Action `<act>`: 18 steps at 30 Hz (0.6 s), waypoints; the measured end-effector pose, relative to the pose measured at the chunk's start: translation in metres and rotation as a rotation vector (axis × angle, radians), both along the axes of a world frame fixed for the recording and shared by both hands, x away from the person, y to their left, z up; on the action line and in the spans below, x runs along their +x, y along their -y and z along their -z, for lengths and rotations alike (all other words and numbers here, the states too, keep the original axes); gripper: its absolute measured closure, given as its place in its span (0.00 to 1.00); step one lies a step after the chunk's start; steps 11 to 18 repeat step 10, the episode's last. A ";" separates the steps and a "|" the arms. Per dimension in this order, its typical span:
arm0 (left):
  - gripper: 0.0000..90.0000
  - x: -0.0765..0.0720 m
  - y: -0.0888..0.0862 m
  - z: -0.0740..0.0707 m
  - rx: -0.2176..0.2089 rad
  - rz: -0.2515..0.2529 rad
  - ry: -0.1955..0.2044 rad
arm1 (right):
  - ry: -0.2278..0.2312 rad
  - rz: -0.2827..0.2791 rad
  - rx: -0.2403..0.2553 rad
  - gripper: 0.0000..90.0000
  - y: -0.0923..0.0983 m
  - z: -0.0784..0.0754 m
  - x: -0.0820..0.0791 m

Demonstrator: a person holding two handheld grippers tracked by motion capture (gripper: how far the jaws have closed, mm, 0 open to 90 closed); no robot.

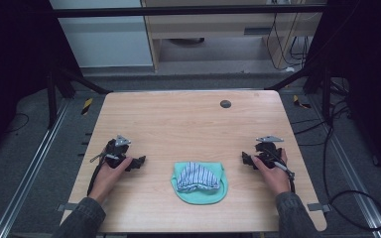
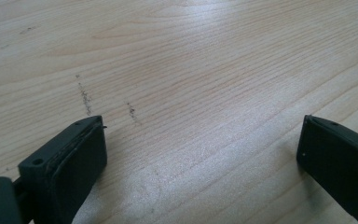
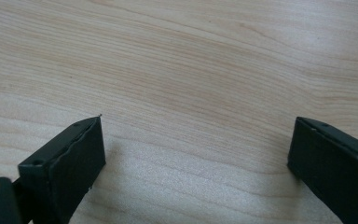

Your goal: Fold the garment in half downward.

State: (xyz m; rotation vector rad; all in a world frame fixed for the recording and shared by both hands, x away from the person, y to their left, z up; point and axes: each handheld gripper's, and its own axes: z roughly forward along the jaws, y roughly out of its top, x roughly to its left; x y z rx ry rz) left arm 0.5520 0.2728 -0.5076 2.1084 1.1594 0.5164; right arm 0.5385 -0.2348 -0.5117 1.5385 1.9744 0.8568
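A mint-green cloth point(image 1: 198, 194) lies near the table's front edge, with a blue-and-white striped cloth point(image 1: 197, 177) bunched on top of it. My left gripper point(image 1: 140, 162) rests on the wood to the left of the cloths, pointing toward them. My right gripper point(image 1: 245, 159) rests to their right, pointing back toward them. In the left gripper view the left gripper point(image 2: 200, 151) is open with bare wood between its jaws. The right gripper view shows the right gripper point(image 3: 196, 149) open over bare wood as well.
The wooden table point(image 1: 188, 119) has a small dark round cap point(image 1: 225, 103) near its far edge. Black frame bars and cables surround the table. Faint dark scuff marks point(image 2: 85, 95) sit on the wood ahead of the left gripper.
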 end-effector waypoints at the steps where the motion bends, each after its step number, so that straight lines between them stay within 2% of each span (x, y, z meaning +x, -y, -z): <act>1: 0.01 0.000 0.000 0.000 0.000 -0.003 0.000 | -0.003 0.013 -0.001 0.03 -0.002 0.000 0.000; 6: 0.00 -0.004 0.001 0.000 0.000 -0.053 -0.002 | -0.014 0.106 0.002 0.00 -0.012 0.000 -0.002; 10: 0.00 -0.005 0.000 0.000 -0.002 -0.055 -0.007 | -0.012 0.149 0.001 0.00 -0.016 0.000 -0.003; 18: 0.00 -0.005 0.000 0.000 -0.002 -0.055 -0.007 | -0.012 0.149 0.001 0.00 -0.016 0.000 -0.003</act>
